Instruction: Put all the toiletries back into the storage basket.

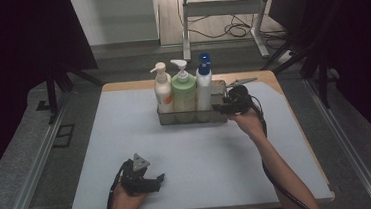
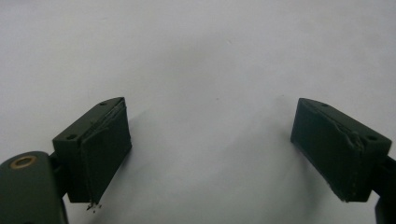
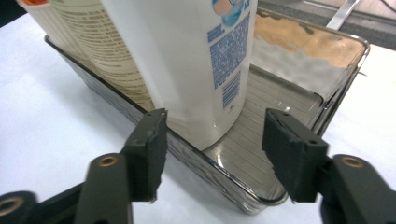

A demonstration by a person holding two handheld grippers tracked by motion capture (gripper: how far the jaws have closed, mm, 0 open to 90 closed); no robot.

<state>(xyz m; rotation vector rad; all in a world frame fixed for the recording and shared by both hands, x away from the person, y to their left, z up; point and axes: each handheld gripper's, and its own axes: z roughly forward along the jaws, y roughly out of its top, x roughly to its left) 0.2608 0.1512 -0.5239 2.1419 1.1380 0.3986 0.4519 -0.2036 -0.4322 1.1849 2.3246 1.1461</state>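
The right gripper (image 1: 222,107) stands with jaws apart and nothing between the pads, just beside the right end of the smoky plastic tray (image 3: 299,60). In the right gripper view, its two black jaws flank the foot of the white bottle with the blue cap (image 1: 203,85), which stands upright inside the tray and apart from both pads. Beside it, to the left in the high view, stand the green pump bottle (image 1: 184,90) and the cream pump bottle (image 1: 162,88), packed in a row with little room between them. The step in hand appears to be letting go of the white bottle; done well, the gripper backs straight off along its own line, up and toward the person, so that neither jaw catches the tray's rim or tips the bottle against its neighbour. The tray's right end holds a free slot. The left gripper (image 1: 144,180) rests well apart near the front edge of the grey mat (image 1: 126,139), jaws wide and empty. The mat offers broad open room on every side of the tray.
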